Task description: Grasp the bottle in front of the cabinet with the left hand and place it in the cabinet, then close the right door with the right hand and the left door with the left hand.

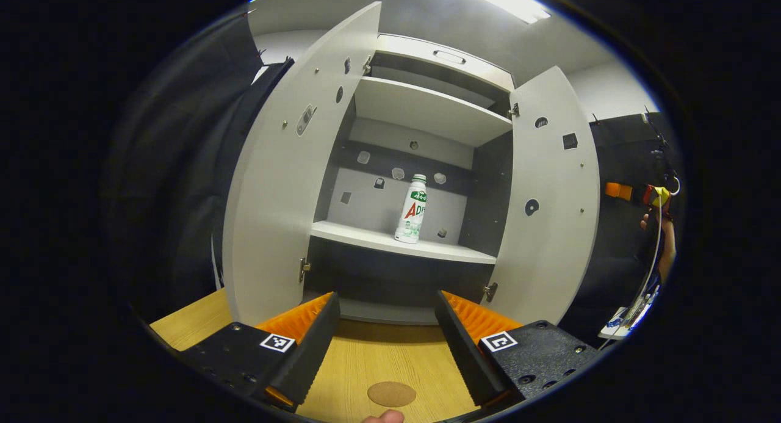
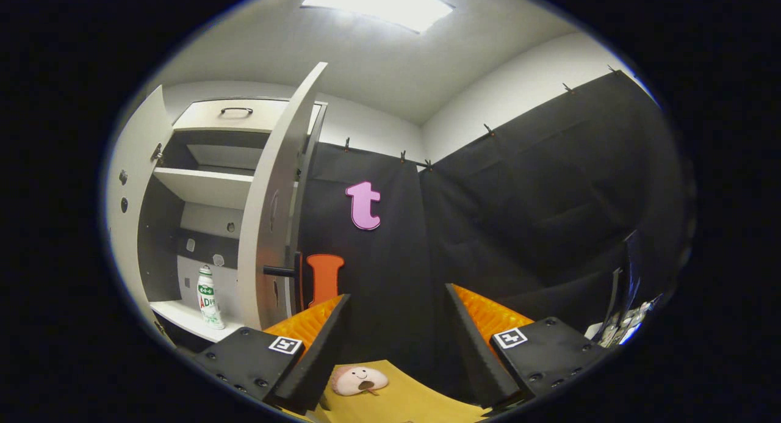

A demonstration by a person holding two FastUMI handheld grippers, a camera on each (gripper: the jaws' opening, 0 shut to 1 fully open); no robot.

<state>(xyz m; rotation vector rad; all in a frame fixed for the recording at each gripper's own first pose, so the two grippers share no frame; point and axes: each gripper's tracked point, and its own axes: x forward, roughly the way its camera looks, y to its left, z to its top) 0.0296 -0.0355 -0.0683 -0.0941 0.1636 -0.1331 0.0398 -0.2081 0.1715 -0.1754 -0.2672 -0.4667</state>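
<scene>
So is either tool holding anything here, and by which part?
Nothing is held. The left tool and right tool are both open and empty; the white plastic bottle stands free on the cabinet shelf.

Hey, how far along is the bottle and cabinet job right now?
Done: the bottle stands upright on the cabinet's middle shelf. In hand: nothing; the left gripper and the right gripper are both open and empty. Left: both doors stand open, so the right door needs closing with the right gripper, then the left door with the left.
</scene>
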